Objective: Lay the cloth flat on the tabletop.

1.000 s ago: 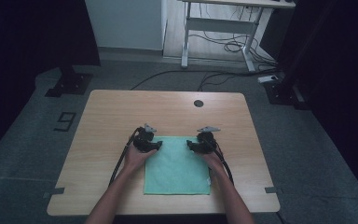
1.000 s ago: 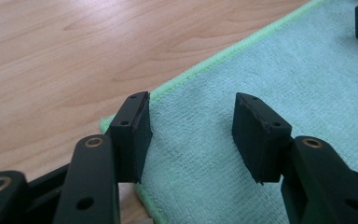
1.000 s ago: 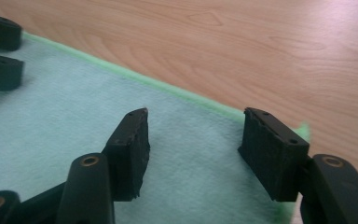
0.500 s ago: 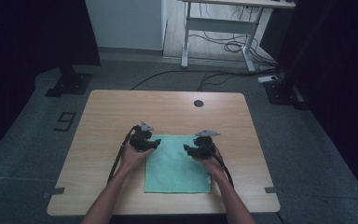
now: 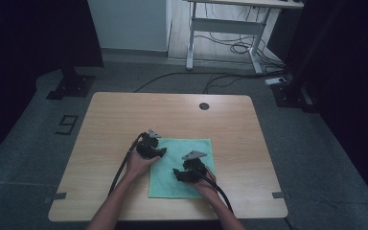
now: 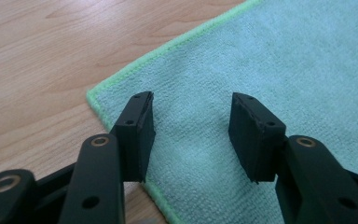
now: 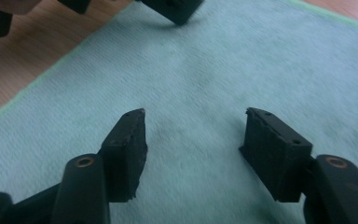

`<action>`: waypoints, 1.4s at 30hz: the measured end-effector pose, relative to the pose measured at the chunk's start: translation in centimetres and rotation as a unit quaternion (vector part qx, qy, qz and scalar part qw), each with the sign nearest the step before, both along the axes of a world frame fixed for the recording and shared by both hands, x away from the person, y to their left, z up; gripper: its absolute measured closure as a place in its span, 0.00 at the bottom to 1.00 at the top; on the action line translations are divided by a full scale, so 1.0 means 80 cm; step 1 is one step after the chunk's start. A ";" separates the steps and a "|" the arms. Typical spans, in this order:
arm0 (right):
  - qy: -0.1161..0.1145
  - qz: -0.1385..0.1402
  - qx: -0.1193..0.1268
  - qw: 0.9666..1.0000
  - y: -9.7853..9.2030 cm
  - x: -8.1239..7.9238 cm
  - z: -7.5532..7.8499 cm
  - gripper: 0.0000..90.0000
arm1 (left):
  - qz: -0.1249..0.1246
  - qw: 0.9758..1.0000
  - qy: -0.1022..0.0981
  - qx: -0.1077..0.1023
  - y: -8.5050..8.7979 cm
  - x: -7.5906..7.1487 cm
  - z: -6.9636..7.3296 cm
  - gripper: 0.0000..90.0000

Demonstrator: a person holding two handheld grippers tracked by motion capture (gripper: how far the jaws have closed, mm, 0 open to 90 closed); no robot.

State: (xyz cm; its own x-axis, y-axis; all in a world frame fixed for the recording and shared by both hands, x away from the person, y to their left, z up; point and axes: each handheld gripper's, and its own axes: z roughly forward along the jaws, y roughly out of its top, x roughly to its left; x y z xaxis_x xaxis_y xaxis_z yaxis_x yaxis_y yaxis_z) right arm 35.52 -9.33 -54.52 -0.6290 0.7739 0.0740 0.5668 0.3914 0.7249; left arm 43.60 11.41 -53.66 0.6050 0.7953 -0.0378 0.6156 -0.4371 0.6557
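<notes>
From the high view, one green cloth (image 5: pixel 181 167) lies flat on the wooden surface (image 5: pixel 115 120), its long axis running from 12 to 6 o'clock, toward my body. My left gripper (image 5: pixel 149 149) sits at the cloth's 10 o'clock corner. My right gripper (image 5: pixel 186 173) rests over the cloth's middle, a little toward 4 o'clock from the left one. So the left is the nearer of the two to an edge; the right has cloth on every side of it. I count one cloth, two grippers, two hands, and one small dark round hole (image 5: pixel 204 106) in the surface at 12 o'clock, well apart from the cloth.

In the left gripper view, my jaws stand apart with nothing pinched between them. They have just been closing a little. The cloth's hemmed corner (image 6: pixel 93 95) lies at 10 o'clock from the gap, and the hem runs under my left pad (image 6: pixel 140 135). The towel nap fills the gap itself.

In the right gripper view, my jaws are released and have just been opening, with only flat cloth (image 7: pixel 205 79) beneath them. The cloth's edge (image 7: pixel 37 79) lies off at 10 o'clock, and the other gripper's jaw tip (image 7: pixel 173 9) shows at 12 o'clock. To take a fold, I judge the right must travel to an edge first.
</notes>
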 end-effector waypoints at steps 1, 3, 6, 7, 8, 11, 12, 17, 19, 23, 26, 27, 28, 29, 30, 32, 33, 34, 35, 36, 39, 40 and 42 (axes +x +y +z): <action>-0.006 -0.001 -0.004 1.000 -0.004 -0.003 -0.001 0.42 | 0.000 1.000 0.000 0.003 0.000 0.000 0.000 0.56; -0.016 -0.012 -0.005 1.000 -0.015 -0.008 -0.003 0.43 | 0.001 1.000 -0.001 0.003 -0.001 -0.001 0.000 0.56; -0.034 -0.025 -0.002 0.999 -0.037 -0.014 -0.007 0.47 | 0.004 1.000 0.000 0.004 -0.004 -0.005 0.000 0.56; -0.035 -0.028 -0.001 0.999 -0.044 -0.015 -0.008 0.48 | 0.005 1.000 0.002 0.005 -0.005 -0.007 0.001 0.56; -0.035 -0.030 0.002 0.999 -0.050 -0.015 -0.008 0.49 | 0.003 1.000 0.002 0.007 -0.007 -0.008 0.001 0.56; -0.028 -0.025 0.005 0.999 -0.060 -0.014 -0.007 0.49 | 0.002 1.000 0.000 0.010 -0.011 -0.008 0.001 0.55; -0.024 -0.028 0.004 0.999 -0.058 -0.013 -0.005 0.47 | 0.002 1.000 0.001 0.009 -0.012 -0.008 0.001 0.55; -0.020 -0.004 0.033 0.999 -0.034 -0.017 0.004 0.46 | 0.000 1.000 0.002 0.008 -0.011 -0.007 0.001 0.55; -0.026 0.009 0.045 0.999 -0.018 -0.020 0.008 0.46 | 0.000 1.000 0.002 0.008 -0.011 -0.007 0.001 0.55; -0.026 0.043 0.053 0.997 0.016 -0.027 0.012 0.46 | -0.001 1.000 0.001 0.009 -0.011 -0.007 0.001 0.55; -0.016 0.075 0.035 0.996 0.038 -0.036 0.005 0.44 | 0.001 1.000 0.000 0.005 -0.010 -0.006 0.000 0.55; -0.010 0.084 0.029 0.996 0.044 -0.040 0.001 0.43 | 0.002 1.000 0.000 0.006 -0.010 -0.006 0.000 0.55; -0.006 0.090 0.023 0.996 0.048 -0.043 -0.003 0.41 | 0.002 1.000 -0.001 0.006 -0.011 -0.006 0.000 0.55; -0.018 0.093 0.018 0.995 0.050 -0.049 -0.006 0.41 | 0.003 1.000 -0.001 0.007 -0.011 -0.006 0.000 0.55; -0.023 0.094 0.012 0.995 0.053 -0.053 -0.006 0.40 | 0.004 1.000 -0.002 0.007 -0.011 -0.006 0.000 0.55; -0.026 0.104 0.003 0.994 0.054 -0.060 -0.006 0.38 | 0.005 1.000 -0.002 0.007 -0.012 -0.006 0.000 0.55; -0.029 0.108 -0.003 0.994 0.056 -0.064 -0.006 0.37 | 0.005 1.000 -0.002 0.007 -0.012 -0.006 0.000 0.55; -0.035 0.112 -0.012 0.993 0.056 -0.068 -0.006 0.37 | 0.005 1.000 -0.001 0.008 -0.012 -0.006 0.000 0.55; -0.036 0.112 -0.012 0.993 0.056 -0.071 -0.006 0.38 | 0.005 1.000 -0.001 0.008 -0.012 -0.006 0.000 0.55; -0.036 0.112 -0.012 0.993 0.056 -0.071 -0.006 0.38 | 0.005 1.000 -0.001 0.008 -0.012 -0.006 0.000 0.55; -0.039 0.115 -0.008 0.993 0.054 -0.076 -0.008 0.38 | 0.005 1.000 -0.001 0.008 -0.012 -0.006 0.000 0.55; -0.040 0.116 -0.006 0.992 0.053 -0.077 -0.008 0.38 | 0.006 1.000 -0.001 0.008 -0.012 -0.006 0.000 0.55; -0.040 0.116 -0.006 0.992 0.053 -0.077 -0.008 0.38 | 0.009 1.000 -0.002 0.011 -0.014 -0.007 0.000 0.55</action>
State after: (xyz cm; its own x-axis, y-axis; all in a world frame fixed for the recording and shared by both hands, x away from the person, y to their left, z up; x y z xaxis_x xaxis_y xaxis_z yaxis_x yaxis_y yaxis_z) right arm 29.38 -5.07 -55.17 -0.7935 0.6085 0.0079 0.4012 0.5134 0.7586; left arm 43.03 10.30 -53.67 0.5900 0.8072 -0.0180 0.6214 -0.4396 0.6485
